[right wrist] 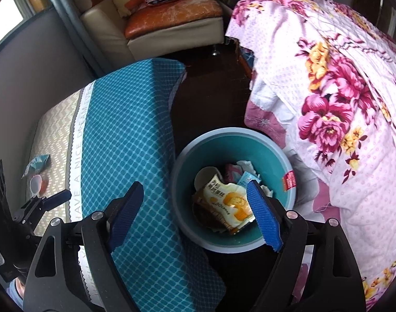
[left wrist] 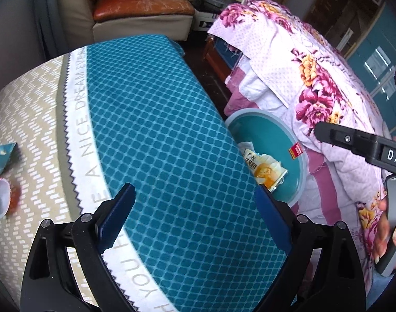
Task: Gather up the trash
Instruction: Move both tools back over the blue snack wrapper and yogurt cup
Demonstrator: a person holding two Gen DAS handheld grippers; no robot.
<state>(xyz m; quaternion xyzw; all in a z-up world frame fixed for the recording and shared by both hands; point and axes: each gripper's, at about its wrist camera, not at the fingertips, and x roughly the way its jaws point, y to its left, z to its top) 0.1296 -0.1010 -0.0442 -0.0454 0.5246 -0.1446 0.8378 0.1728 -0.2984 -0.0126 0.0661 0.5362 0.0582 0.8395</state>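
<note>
A teal bin stands on the floor between the covered table and the bed; it holds a yellow-and-white snack wrapper and other wrappers. In the left wrist view the bin and wrapper show past the table edge. On the table lie a blue wrapper and a small white cup with an orange lid, also seen in the right wrist view. My left gripper is open and empty over the table. My right gripper is open and empty above the bin's rim.
The table wears a teal and beige cloth. A floral quilt drapes the bed at the right, touching the bin. A cream armchair with an orange cushion stands at the back. Dark floor lies between table and bed.
</note>
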